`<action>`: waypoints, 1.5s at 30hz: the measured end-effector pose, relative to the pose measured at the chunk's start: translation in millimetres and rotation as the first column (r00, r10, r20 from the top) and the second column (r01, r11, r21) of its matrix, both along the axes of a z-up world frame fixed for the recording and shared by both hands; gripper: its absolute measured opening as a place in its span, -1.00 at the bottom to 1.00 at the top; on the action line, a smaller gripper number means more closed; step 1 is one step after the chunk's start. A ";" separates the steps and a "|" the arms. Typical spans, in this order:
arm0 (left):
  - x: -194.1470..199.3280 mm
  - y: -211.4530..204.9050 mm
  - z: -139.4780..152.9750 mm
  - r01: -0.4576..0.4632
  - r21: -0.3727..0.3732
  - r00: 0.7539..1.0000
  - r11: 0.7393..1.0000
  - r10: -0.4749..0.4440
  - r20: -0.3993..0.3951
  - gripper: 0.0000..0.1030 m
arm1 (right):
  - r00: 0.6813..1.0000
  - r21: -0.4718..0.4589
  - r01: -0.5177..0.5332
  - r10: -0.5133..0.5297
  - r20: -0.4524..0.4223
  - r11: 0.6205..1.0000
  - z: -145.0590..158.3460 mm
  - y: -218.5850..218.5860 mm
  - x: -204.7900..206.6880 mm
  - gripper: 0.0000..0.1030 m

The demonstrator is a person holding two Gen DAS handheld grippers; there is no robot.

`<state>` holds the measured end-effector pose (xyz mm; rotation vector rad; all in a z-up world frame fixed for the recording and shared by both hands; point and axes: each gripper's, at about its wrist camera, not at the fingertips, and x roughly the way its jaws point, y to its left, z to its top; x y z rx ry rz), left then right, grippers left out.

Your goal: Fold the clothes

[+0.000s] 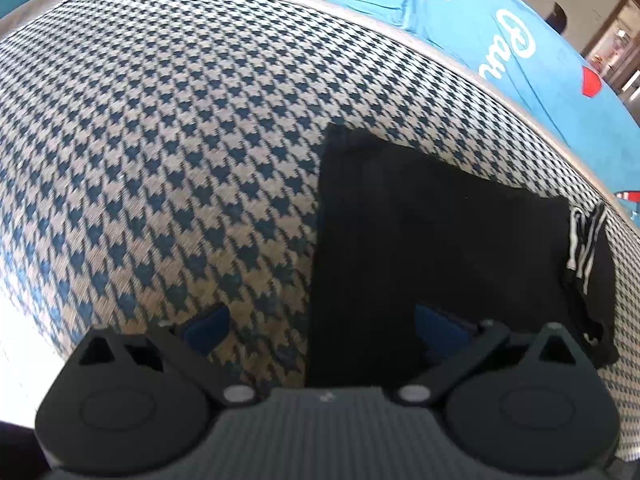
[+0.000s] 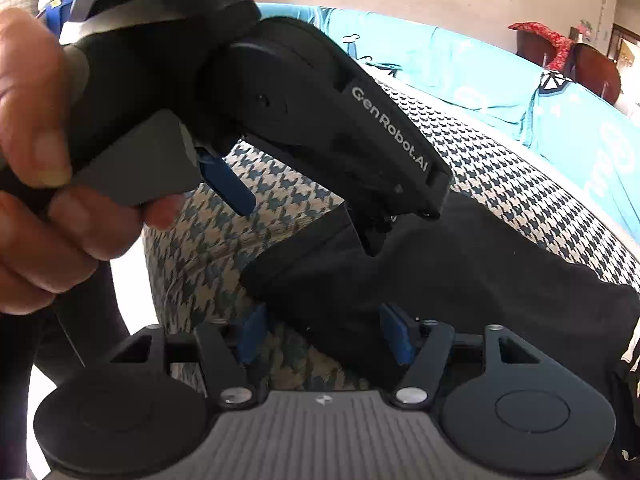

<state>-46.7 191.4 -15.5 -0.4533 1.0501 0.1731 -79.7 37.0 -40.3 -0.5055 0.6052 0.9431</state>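
Note:
A folded black garment (image 1: 432, 248) lies on a houndstooth cloth (image 1: 168, 152); white stripes (image 1: 586, 236) show at its right end. My left gripper (image 1: 322, 324) stands open over the garment's left edge, with one blue pad over the houndstooth and the other over the black fabric. In the right wrist view the black garment (image 2: 460, 280) runs from the centre to the right. My right gripper (image 2: 323, 334) is open just above its near corner, which lies between the blue pads. The left gripper (image 2: 308, 224), held by a hand (image 2: 36, 152), points down at the garment's far edge.
A bright blue sheet (image 1: 500, 32) with white lettering lies beyond the houndstooth cloth's grey border. In the right wrist view a red cloth (image 2: 540, 34) hangs on a dark chair (image 2: 596, 74) at the far right. A room opening shows at the upper right.

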 end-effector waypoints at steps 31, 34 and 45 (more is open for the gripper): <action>19.6 1.3 -7.8 0.135 -0.336 0.989 0.932 -0.105 0.105 1.00 | 0.990 0.118 0.097 -0.084 -0.115 0.988 11.1 -31.8 18.5 0.17; 18.9 1.3 -5.4 0.144 -0.334 0.988 0.932 -0.114 0.108 1.00 | 0.993 0.092 0.080 -0.072 -0.091 0.993 6.8 -28.4 15.8 0.18; 22.4 0.1 -0.5 0.187 -0.325 0.981 0.927 -0.161 0.107 1.00 | 0.994 0.085 0.101 -0.098 -0.037 0.991 -5.7 -18.0 26.2 0.00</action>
